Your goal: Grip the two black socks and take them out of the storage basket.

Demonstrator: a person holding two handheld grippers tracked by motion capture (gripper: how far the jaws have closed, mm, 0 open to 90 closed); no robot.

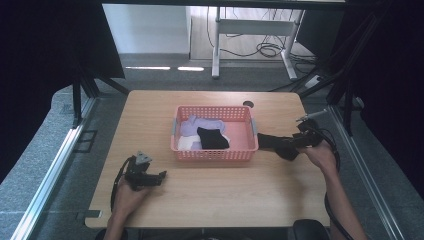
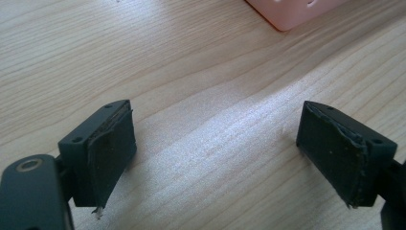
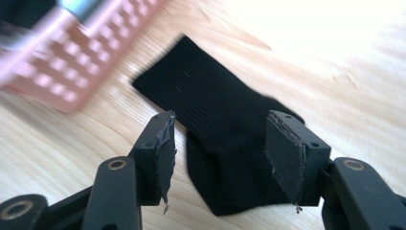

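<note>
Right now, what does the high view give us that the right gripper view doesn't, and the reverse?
High view only: socks inside the pink basket, a lilac sock and a black sock, and the left hand-held gripper resting on the table. Right gripper view only: the rib texture of the black sock on the table, lying between open jaws with neither pad pressing it. Shared: that sock, the basket's side, the right hand-held gripper and the wooden tabletop.

My left claw [image 2: 215, 153] shows matte black jaws with worn, frayed pads and small screw holes. A brass-ringed pivot sits behind each jaw of my right claw [image 3: 218, 153], and a black cable trails from its rear.
</note>
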